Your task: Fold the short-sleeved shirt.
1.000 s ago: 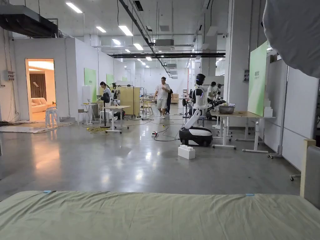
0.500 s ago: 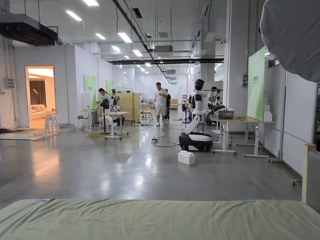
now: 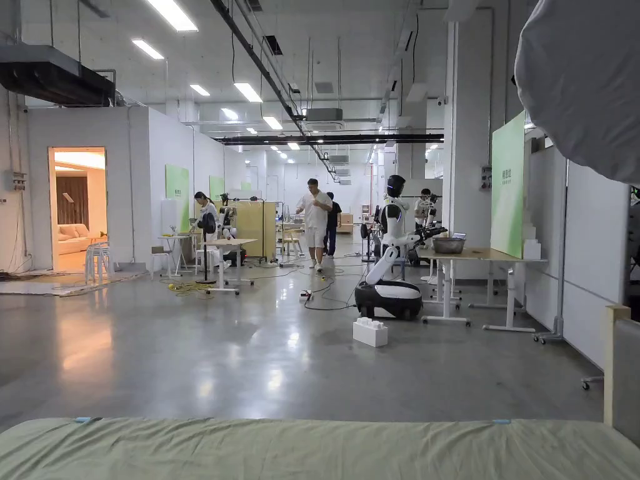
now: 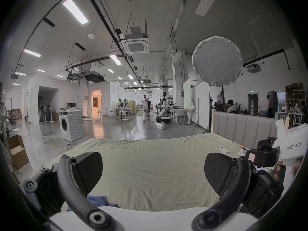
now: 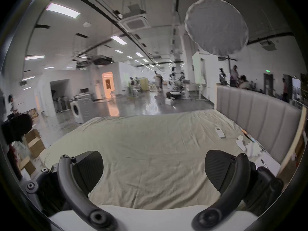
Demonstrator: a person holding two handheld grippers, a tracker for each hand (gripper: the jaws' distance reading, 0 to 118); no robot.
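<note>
A bit of blue cloth, which may be the shirt, peeks out at the bottom of the left gripper view, just beside the left jaw; most of it is hidden. My left gripper hangs open over the pale green bed sheet, nothing between its jaws. The right gripper's white body shows at the right edge of that view. In the right gripper view my right gripper is open above the same sheet, holding nothing. The head view looks out over the far edge of the bed.
A padded grey headboard runs along the bed's right side. A white remote and small items lie near it. A round light diffuser hangs above. Beyond are a washing machine, cardboard boxes, a white robot, tables and several people.
The head camera has tilted upward, so the bed edge sits lower in the picture. A person in white has walked closer along the hall.
</note>
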